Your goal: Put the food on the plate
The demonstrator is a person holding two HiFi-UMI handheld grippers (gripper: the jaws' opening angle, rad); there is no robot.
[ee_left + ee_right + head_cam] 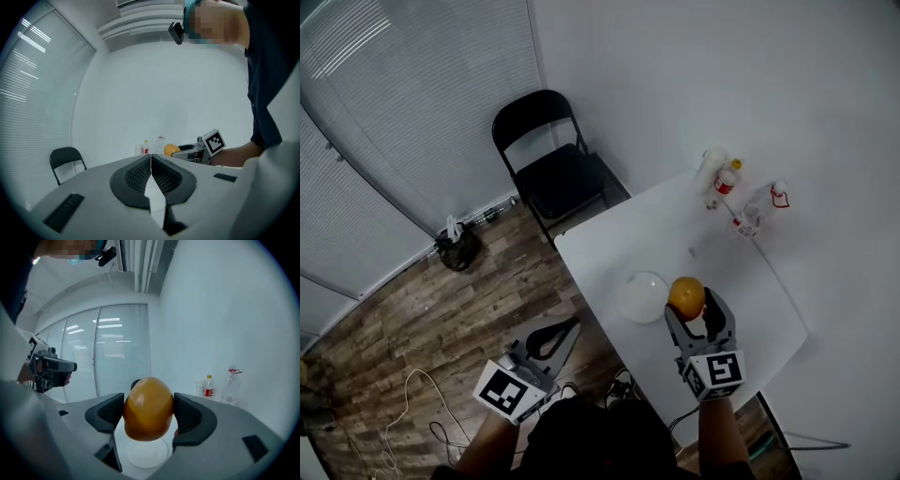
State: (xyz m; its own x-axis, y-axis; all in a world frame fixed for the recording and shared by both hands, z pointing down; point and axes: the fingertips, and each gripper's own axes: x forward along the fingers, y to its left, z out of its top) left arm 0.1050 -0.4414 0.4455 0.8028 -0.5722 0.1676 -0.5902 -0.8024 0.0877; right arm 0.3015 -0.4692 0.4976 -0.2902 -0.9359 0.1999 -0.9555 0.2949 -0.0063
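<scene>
An orange, egg-shaped piece of food [686, 297] [148, 408] is held in my right gripper [692, 307] [149, 414], whose jaws are shut on its two sides. It hangs above the white table [741, 291], just right of the white plate [643, 296]; in the right gripper view the plate [146, 452] lies below the food. My left gripper [551, 337] [151, 176] is off the table's left edge, over the wooden floor, its jaws shut with nothing between them. From the left gripper view the food [171, 150] shows far off.
Bottles and a clear cup [724, 180] [217, 387] stand at the table's far corner by the white wall. A black folding chair [551, 169] [65, 161] stands beyond the table. A dark bag [457, 246] and a cable [412, 398] lie on the floor.
</scene>
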